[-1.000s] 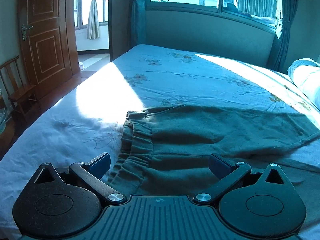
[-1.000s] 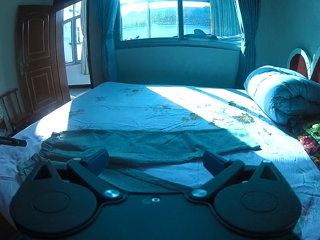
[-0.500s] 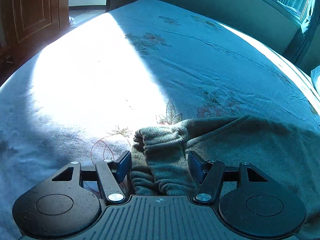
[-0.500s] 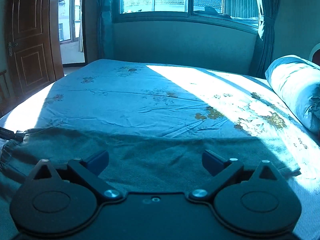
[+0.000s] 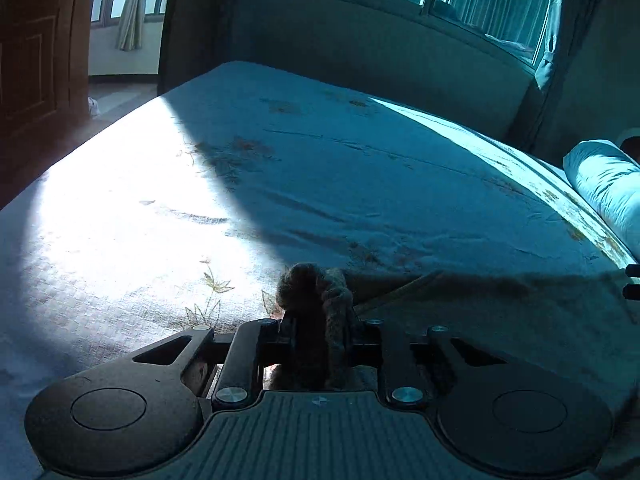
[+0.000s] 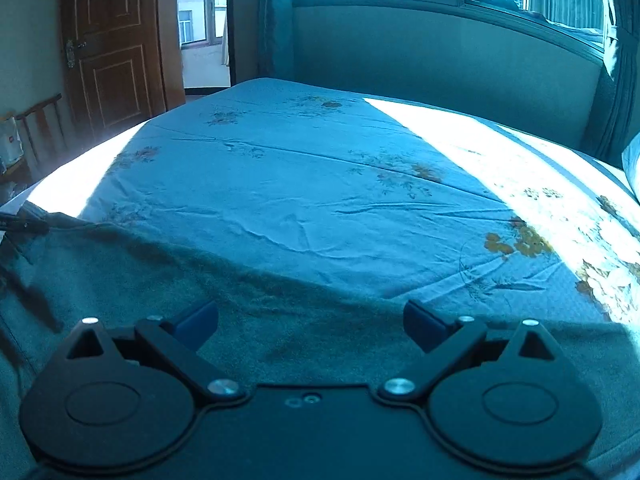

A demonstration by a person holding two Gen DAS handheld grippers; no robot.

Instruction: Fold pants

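Dark green pants lie flat across the near part of the bed. My left gripper is shut on the bunched waistband, which sticks up between the fingers. In the right wrist view the pants leg spreads under my right gripper, which is open just above the cloth near its far edge. The left gripper's tip shows at the far left of that view.
The bed has a light blue flowered sheet with a sunlit patch at the left. A rolled quilt lies at the right. A wooden door and a chair stand left of the bed. A window wall runs behind.
My left gripper has closed on the waistband and pinched it into a bunch. My right gripper has moved lower and closer over the pants leg, still open.
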